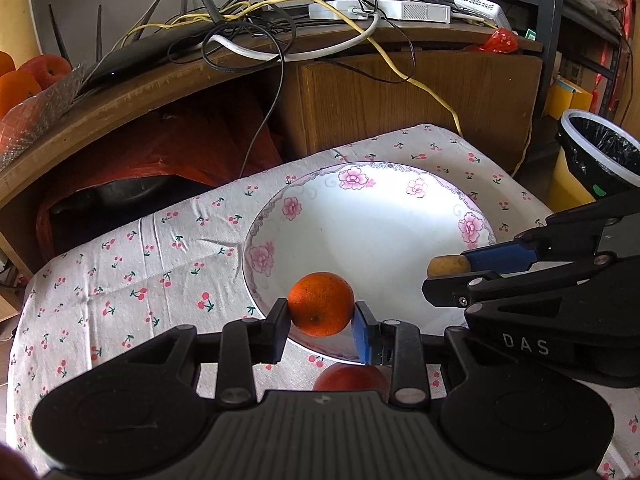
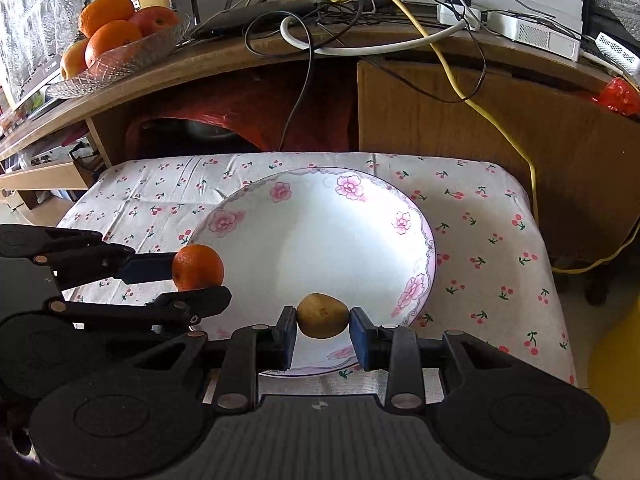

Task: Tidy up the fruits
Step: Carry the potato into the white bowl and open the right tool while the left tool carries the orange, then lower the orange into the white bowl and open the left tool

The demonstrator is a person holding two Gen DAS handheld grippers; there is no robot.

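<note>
Orange (image 1: pixel 321 304) pinched by left gripper (image 1: pixel 321 320); kiwi (image 2: pixel 322 315) by right gripper (image 2: pixel 322 330).

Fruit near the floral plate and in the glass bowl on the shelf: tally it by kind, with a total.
Oranges: 4, one in the left gripper, three in the glass bowl
Kiwi: 1, in the right gripper
Red apples: 2, one in the bowl, one below the plate
Total: 7

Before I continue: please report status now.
Left gripper shut on orange. Right gripper shut on kiwi. Both over empty plate. Nothing blocking.
</note>
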